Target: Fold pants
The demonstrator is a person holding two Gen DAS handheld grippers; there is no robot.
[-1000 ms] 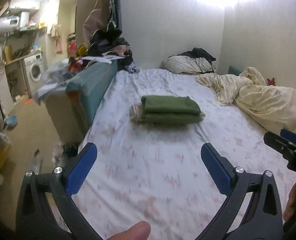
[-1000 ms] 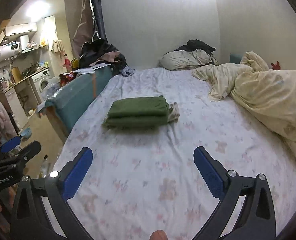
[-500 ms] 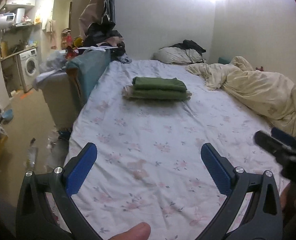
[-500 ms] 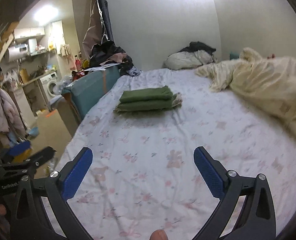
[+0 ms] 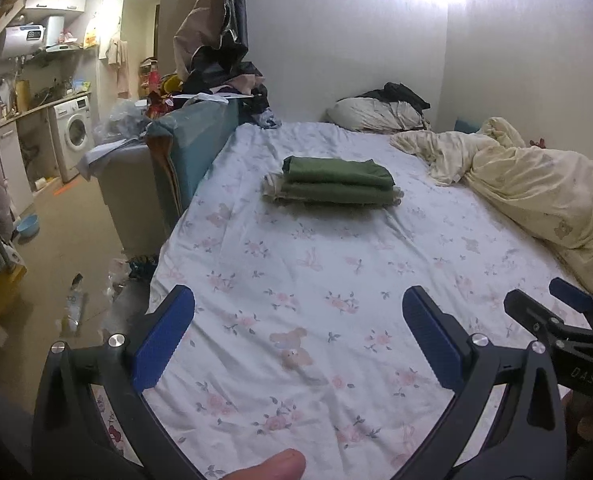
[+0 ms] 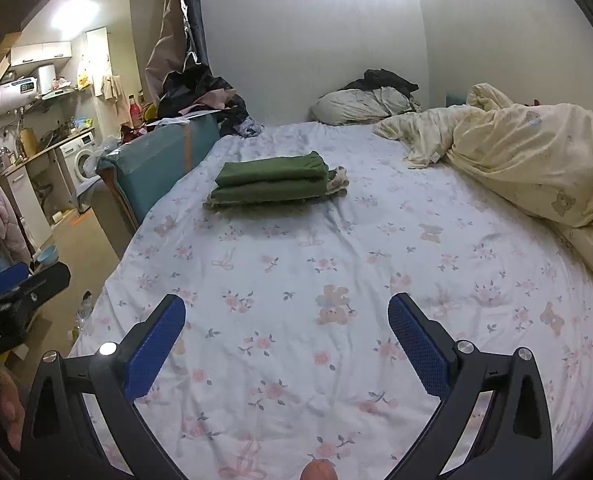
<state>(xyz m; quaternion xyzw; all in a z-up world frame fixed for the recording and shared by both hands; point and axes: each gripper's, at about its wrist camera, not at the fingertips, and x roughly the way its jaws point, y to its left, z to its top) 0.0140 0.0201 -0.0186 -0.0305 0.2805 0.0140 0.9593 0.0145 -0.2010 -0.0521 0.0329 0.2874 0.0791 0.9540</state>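
The green pants [image 5: 336,180] lie folded in a neat stack on the floral bed sheet [image 5: 316,320], far ahead of both grippers; the right wrist view shows the same pants [image 6: 272,184] with a pale cloth sticking out beneath them. My left gripper [image 5: 298,330] hovers open over the near part of the bed, nothing between its blue pads. My right gripper [image 6: 286,336] is likewise open and holds nothing. Each gripper shows at the edge of the other's view.
A crumpled cream duvet [image 5: 536,188] fills the bed's right side, with pillows [image 5: 376,114] at the head. A teal sofa piled with clothes [image 5: 192,136] stands along the left edge. The floor, a washing machine [image 5: 74,136] and bottles lie further left.
Both grippers have pulled back from the folded pants toward the foot of the bed, so the stack looks smaller and farther away. Both stayed open throughout.
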